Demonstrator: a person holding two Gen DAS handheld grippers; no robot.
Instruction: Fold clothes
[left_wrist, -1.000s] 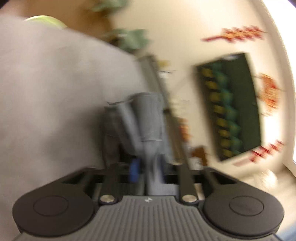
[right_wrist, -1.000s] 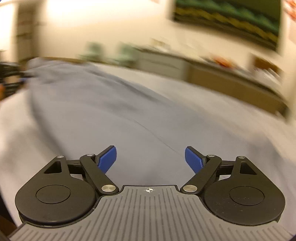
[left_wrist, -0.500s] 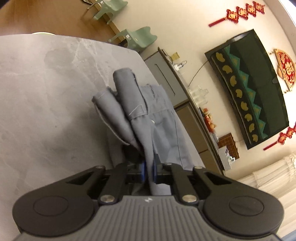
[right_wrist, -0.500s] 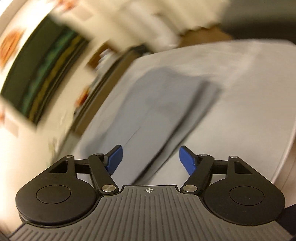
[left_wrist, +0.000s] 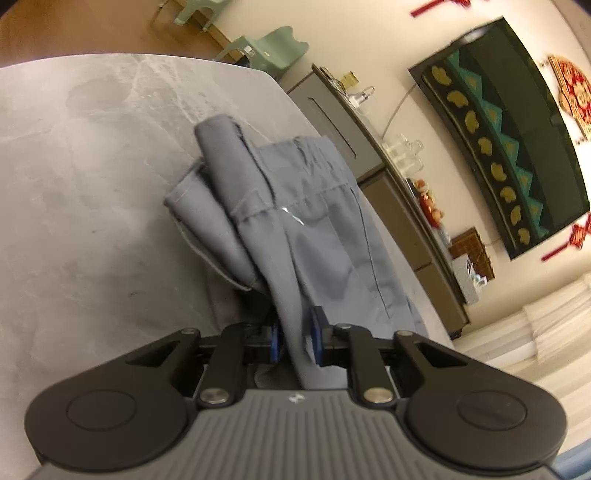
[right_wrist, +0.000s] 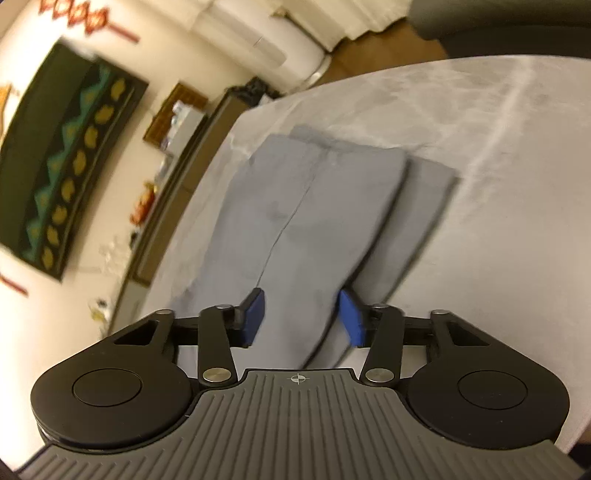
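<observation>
Pinching a gathered fold of the grey-blue cotton trousers (left_wrist: 317, 229), the left gripper (left_wrist: 295, 338) is seen with its blue pads (left_wrist: 274, 341) pressed against the cloth from both sides; its jaws have just been easing slightly, with the fabric between them. Beyond the pads, the waistband end of the trousers is bunched and lifted in loose folds, while the remainder is laid flat on the pale grey marbled stone table (left_wrist: 81, 177).

On the other side, the right gripper (right_wrist: 301, 314) is held low over the leg end of the trousers (right_wrist: 295, 206). Its jaws have just been closing, and the upper leg's edge is set between the blue pads (right_wrist: 253, 310); in the blurred right wrist view a gap is seen on either side of the cloth, so the pads are not shown pressing on it. Farther out, the two trouser legs are stacked one on the other, the lower one showing to the right, both flat on the table (right_wrist: 517, 155).

Behind the table, a long low grey sideboard (left_wrist: 343, 122) is set against the cream wall, with a dark wall-mounted screen (left_wrist: 517, 136) above it and pale green chairs (left_wrist: 273, 44) at the far end.
</observation>
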